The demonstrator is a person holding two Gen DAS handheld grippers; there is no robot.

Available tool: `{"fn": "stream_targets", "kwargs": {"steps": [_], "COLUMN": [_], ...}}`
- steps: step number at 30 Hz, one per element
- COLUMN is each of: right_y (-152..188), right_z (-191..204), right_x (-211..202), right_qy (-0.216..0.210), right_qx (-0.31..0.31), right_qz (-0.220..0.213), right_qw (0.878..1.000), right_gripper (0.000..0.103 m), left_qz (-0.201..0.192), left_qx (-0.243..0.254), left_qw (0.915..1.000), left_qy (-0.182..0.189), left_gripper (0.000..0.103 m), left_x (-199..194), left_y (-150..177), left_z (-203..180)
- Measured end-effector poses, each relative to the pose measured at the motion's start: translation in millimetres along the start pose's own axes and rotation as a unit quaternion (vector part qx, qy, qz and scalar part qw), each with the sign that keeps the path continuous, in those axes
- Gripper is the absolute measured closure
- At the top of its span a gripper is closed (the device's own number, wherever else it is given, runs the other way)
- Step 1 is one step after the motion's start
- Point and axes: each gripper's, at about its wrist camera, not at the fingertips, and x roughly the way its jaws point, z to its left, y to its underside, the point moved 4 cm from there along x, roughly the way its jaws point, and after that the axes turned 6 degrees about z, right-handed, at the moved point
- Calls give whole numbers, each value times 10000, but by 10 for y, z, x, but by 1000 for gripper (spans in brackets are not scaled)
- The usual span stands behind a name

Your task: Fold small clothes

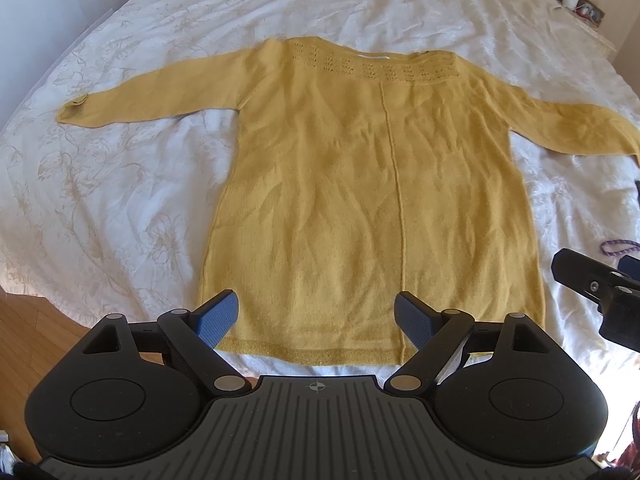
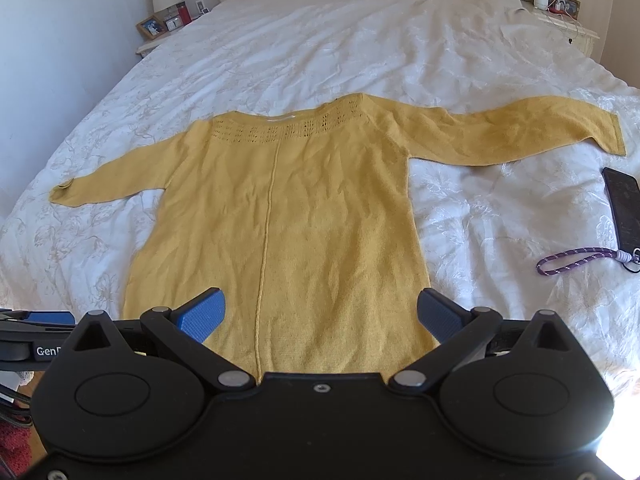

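The yellow sweater [image 2: 288, 216] lies flat on the bed [image 2: 360, 40], hem toward us, both sleeves stretched out to the sides, no fold made yet. The left gripper [image 1: 316, 320] hovers over the hem with its jaws wide and empty; the right gripper [image 2: 320, 316] hangs alongside, jaws just as wide, holding nothing. My read: the first fold is about to begin. The right sleeve [image 2: 520, 132] wants pinching near its cuff and carrying across the body, the left sleeve [image 1: 132, 100] likewise. Grip only the knit, not the bedspread beneath, and lift low so the body stays smooth. Mind the phone [image 2: 624, 208] and purple cord [image 2: 576, 260] lying near that right side.
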Motion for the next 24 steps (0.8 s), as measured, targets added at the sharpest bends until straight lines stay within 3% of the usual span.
{"fn": "stream_targets", "kwargs": {"steps": [9, 14, 19, 24], "right_y": [-379, -702, -1006, -1292], "right_z": [37, -12, -210, -573], "right_x": [136, 146, 126, 211], "right_qy": [-120, 154, 267, 660], "right_qx": [267, 311, 525, 541], "right_qz": [-240, -712, -1215, -1336], "right_qw": [9993, 9969, 9908, 9874], "right_gripper": [2, 2, 2, 1], "left_qz": [-165, -547, -1279, -1487], "left_qx": [14, 174, 449, 371], "left_qw": [9998, 9980, 9893, 9847], "left_qy": [128, 282, 544, 831], "left_gripper": [18, 19, 19, 19], "left_x": [56, -3, -38, 16], "left_y": [-487, -843, -1169, -1414], "left_z": [129, 168, 145, 98]}}
